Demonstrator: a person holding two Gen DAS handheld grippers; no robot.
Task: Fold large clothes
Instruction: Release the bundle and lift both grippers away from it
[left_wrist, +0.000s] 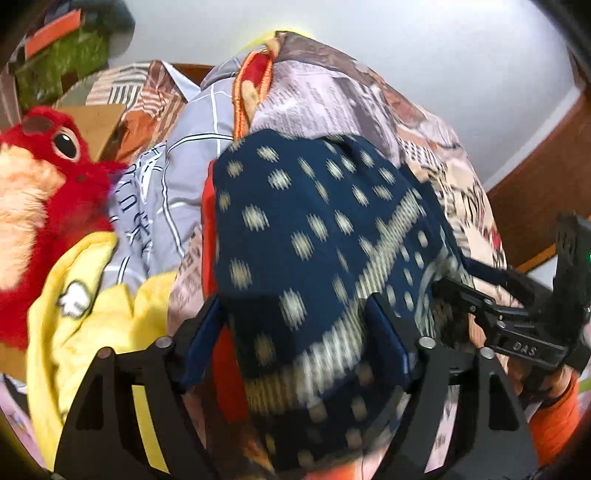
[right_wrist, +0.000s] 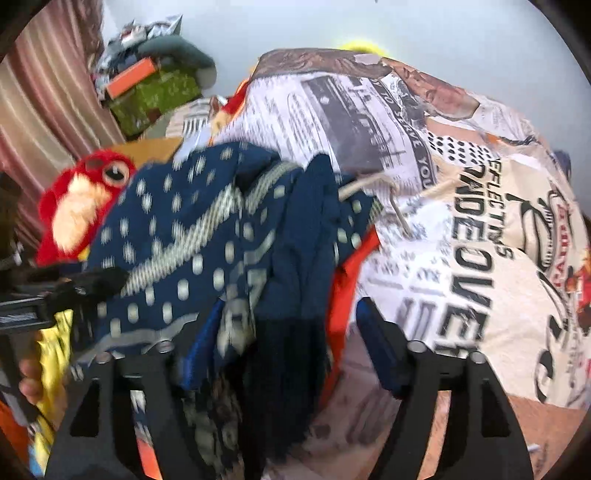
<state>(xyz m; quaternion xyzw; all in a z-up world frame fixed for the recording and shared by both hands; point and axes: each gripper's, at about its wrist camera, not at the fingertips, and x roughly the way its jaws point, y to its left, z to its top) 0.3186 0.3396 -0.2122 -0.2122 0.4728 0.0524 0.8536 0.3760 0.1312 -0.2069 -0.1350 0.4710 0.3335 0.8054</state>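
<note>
A navy blue dotted woven garment (left_wrist: 314, 236) lies bunched on top of a large newspaper-print quilt (right_wrist: 461, 236), with an orange cloth (right_wrist: 343, 291) tucked under its edge. The left tool (left_wrist: 295, 332) straddles one part of the garment and the right tool (right_wrist: 280, 347) another. Left of the garment sits a red plush toy with a cream face (left_wrist: 48, 192), and a yellow printed cloth (left_wrist: 96, 317) lies before it. A grey lined sheet (left_wrist: 177, 184) lies between toy and garment.
</note>
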